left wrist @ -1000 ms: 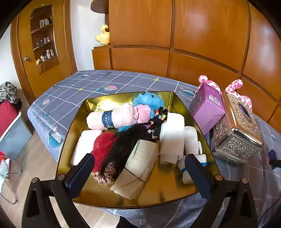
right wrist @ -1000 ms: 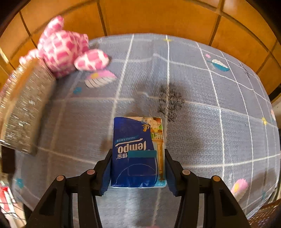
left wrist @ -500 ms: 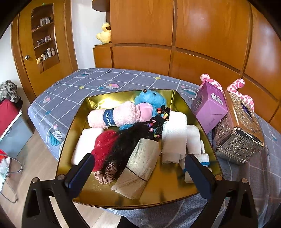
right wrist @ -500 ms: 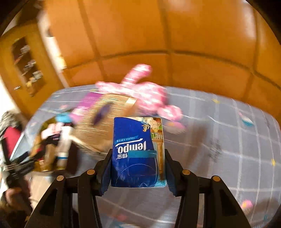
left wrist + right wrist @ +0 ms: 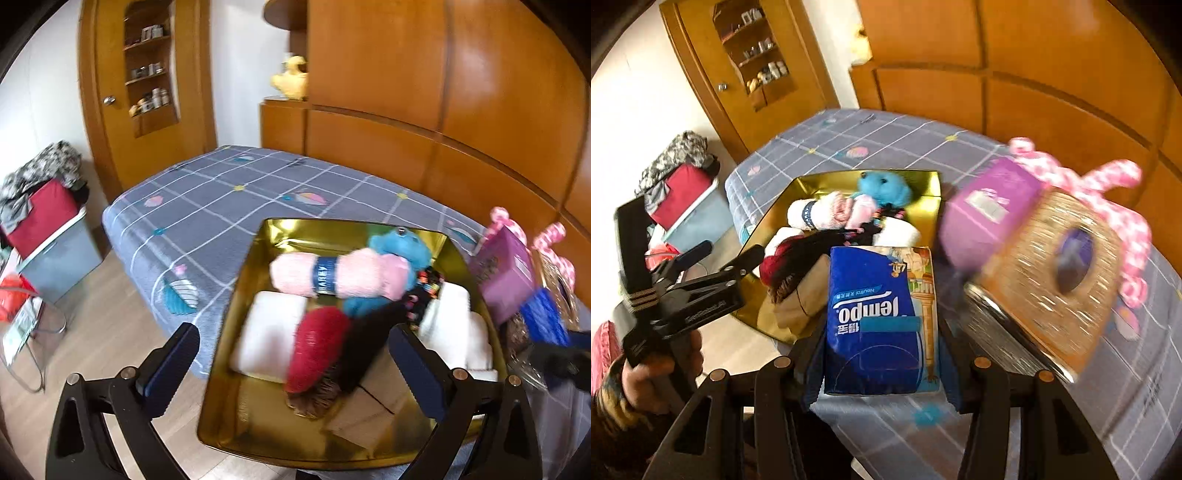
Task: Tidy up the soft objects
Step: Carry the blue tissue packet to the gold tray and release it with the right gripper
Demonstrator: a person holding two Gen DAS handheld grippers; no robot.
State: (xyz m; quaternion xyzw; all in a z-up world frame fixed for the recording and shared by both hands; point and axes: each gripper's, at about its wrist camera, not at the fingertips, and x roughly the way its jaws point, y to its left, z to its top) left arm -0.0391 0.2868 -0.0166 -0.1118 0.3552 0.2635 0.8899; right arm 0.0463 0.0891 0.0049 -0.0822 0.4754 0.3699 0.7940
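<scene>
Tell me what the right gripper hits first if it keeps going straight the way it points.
Probably the towels at the near end of the gold tray, just beyond the tissue pack the right gripper holds; depth is unclear.

Right gripper [image 5: 882, 354] fingers clamped; left gripper [image 5: 293, 363] fingers spread wide, empty, angled downward
</scene>
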